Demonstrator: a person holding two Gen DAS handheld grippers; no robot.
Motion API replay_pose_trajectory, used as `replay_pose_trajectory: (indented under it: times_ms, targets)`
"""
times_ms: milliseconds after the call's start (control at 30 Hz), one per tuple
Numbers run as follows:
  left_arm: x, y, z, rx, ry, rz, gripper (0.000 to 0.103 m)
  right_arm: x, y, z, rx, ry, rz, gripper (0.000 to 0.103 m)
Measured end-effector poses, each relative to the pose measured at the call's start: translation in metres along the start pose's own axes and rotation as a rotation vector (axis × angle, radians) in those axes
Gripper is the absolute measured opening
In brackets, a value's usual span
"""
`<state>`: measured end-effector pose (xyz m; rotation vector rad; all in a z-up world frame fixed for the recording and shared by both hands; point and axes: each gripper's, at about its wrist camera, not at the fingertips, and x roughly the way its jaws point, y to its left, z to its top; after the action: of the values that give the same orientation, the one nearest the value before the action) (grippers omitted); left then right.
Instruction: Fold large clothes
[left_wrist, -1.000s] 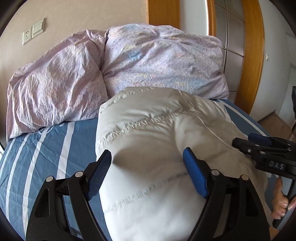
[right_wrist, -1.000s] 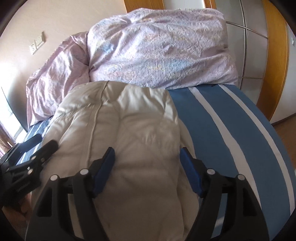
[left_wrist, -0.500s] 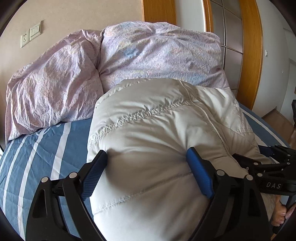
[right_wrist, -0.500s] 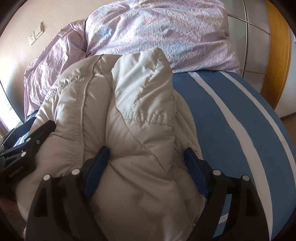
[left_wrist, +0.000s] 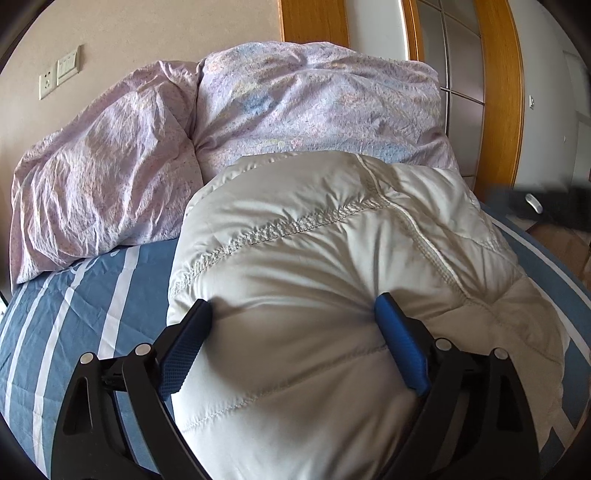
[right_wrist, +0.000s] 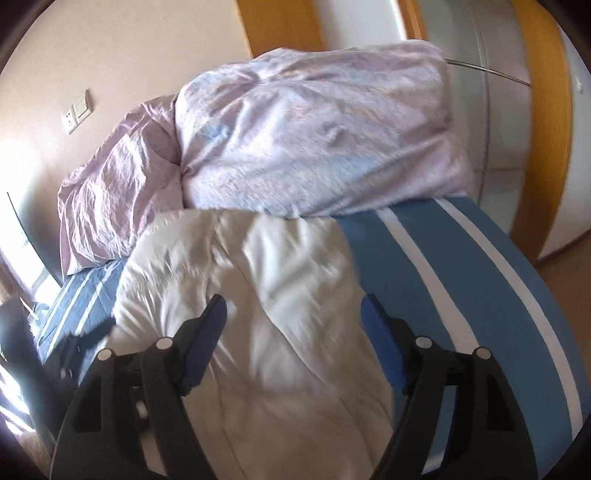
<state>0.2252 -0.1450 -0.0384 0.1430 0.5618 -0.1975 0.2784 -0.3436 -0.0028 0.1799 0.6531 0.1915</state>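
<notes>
Blue rubber pads of the left gripper (left_wrist: 291, 332) spread wide, both pressed into the sides of the puffy white down jacket (left_wrist: 332, 266) bulging between them; cannot tell if it truly grips. Right gripper (right_wrist: 293, 328) also spread wide above the jacket (right_wrist: 251, 295), view blurred, contact unclear. Jacket lies bunched on the blue striped sheet (left_wrist: 85, 295), which shows at 9 o'clock of it. Beyond, at 12 o'clock, the lilac duvet (left_wrist: 295, 110) heaped against the wall.

Right gripper (right_wrist: 293, 314) spread wide over white jacket (right_wrist: 258, 295) — view blurred.
</notes>
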Motion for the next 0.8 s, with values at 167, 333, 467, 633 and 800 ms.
replay_pose_trajectory:
  times_ms: [167,333,467,633,800]
  targets:
    - [0.0,0.0,-0.001,-0.001,-0.005,0.001,0.09,0.062,0.013,0.015,0.0,0.104,0.0,0.065]
    - [0.001,-0.004,0.0,-0.005,-0.027,0.004,0.09,0.086,0.014,-0.002,-0.02,0.113,-0.034,0.069]
    - [0.002,-0.005,-0.001,-0.008,-0.037,0.005,0.09,0.095,0.007,-0.008,0.008,0.107,-0.011,0.071]
    - [0.003,-0.007,-0.004,-0.005,-0.05,0.012,0.09,0.099,0.004,-0.01,0.02,0.099,-0.002,0.071]
    - [0.003,-0.008,-0.005,-0.002,-0.054,0.016,0.09,0.103,0.0,-0.011,0.035,0.098,0.018,0.072]
